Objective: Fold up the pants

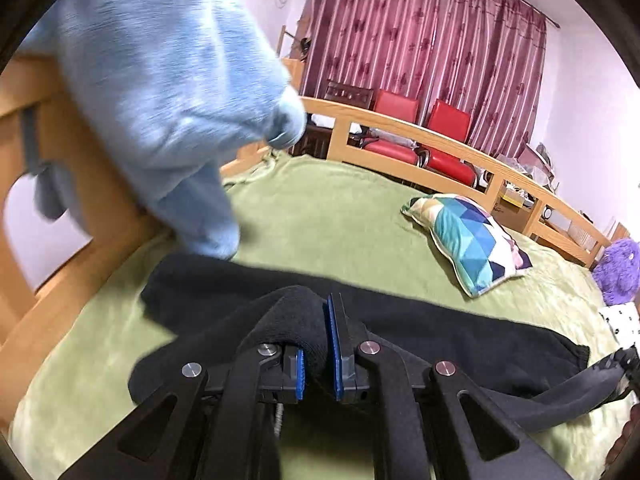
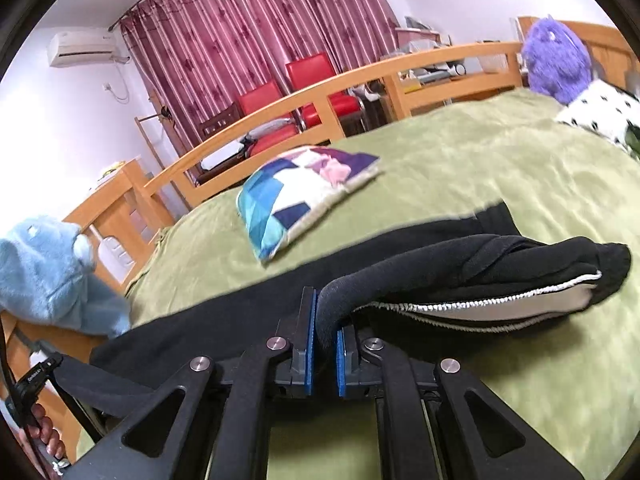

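- Both views are evenly and brightly lit by soft indoor light; the walls wash out to a pale pinkish white.
- Light glows through the red curtain (image 1: pixel 424 52), its stripes showing bright.
- Shadows on the green bed cover (image 2: pixel 500 168) are faint and soft.
- Motion blur smears the blue plush toy (image 1: pixel 160 92) and the edge of the black pants (image 2: pixel 420 232).
- Fisheye distortion bows the wooden bed rail (image 2: pixel 320 96); black vignette fills the corners.
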The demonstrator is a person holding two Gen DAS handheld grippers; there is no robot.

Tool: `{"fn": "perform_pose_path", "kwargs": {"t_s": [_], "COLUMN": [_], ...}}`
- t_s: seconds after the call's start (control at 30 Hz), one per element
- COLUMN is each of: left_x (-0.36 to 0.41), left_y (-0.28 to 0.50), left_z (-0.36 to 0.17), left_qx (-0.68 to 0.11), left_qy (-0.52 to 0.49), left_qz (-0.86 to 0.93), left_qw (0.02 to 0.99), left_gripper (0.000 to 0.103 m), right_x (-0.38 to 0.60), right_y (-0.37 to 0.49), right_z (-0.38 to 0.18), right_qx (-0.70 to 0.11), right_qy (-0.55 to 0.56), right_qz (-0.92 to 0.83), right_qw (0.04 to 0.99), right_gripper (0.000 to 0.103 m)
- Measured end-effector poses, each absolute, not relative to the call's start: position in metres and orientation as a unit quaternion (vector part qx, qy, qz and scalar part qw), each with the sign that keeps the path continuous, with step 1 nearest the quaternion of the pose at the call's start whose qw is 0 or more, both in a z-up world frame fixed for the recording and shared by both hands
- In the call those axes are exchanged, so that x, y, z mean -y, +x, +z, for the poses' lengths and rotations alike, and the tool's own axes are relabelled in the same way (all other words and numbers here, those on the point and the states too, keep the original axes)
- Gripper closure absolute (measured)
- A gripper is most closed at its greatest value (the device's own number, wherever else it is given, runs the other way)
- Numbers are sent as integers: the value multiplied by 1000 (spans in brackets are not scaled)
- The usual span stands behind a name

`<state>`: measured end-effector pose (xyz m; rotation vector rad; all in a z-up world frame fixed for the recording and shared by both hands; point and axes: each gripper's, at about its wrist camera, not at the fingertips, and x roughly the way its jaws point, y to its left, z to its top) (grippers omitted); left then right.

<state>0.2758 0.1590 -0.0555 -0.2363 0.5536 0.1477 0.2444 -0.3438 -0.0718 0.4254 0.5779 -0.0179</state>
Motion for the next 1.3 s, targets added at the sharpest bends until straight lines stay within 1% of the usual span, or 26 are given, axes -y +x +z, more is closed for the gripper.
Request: {"fn": "perform_pose_path", "kwargs": {"t_s": [0.23,0.37,0.4,0.43,0.47,0.5,0.53,0.57,0.6,0.63,0.67,0.73,0.8,0.9,0.93,1.07,1.13,1.3], "left_x": [-150,-147,-144,-140,-136,-130,-126,-122,-119,-117,-116,-111,-107,-104,-105,-111,-112,-102], "left_y": [355,382,389,394,397,399,398,394,387,378,372,352,328,296,286,257,253,271], "left_z": [-76,-101,-110,-116,-122,-127,-130,-132,-131,-128,-126,-119,-118,-131,-137,-174,-191,-216], "left_qx": [-266,-279,-288,-295,-305,-319,-327,-332,-331,-328,-325,-322,-328,-354,-360,-392,-399,-415], "left_qy": [-111,-112,-111,-108,-103,-93,-86,-83,-83,-86,-86,-80,-88,-108,-120,-192,-220,-236], "left_qz": [78,86,86,87,88,92,93,89,82,75,71,64,52,25,23,3,-5,-18], "left_qw": [954,950,947,945,943,939,937,936,936,938,939,941,939,929,925,900,890,879], "left_gripper": [93,93,91,90,89,84,74,66,47,34,34,33,32,31,31,31,31,32], "right_x": [343,348,348,347,347,345,342,340,338,337,335,332,333,339,342,359,371,407], "right_y": [338,380,388,393,398,403,404,402,397,390,382,361,342,307,297,262,253,252], "right_z": [-82,-115,-127,-139,-150,-162,-173,-179,-182,-183,-182,-180,-178,-181,-183,-203,-214,-229], "right_qx": [-275,-288,-297,-308,-321,-339,-357,-370,-377,-379,-381,-383,-387,-399,-404,-423,-429,-420], "right_qy": [201,224,228,230,232,234,235,233,230,225,218,199,182,160,157,160,173,227], "right_qz": [-15,-25,-33,-34,-34,-27,-15,-8,-7,-8,-11,-14,-20,-34,-39,-56,-58,-68], "right_qw": [940,931,927,922,918,911,904,899,897,897,899,902,904,902,900,890,885,876], "right_gripper": [95,95,92,84,79,74,74,74,73,71,69,62,58,57,55,54,54,52]}}
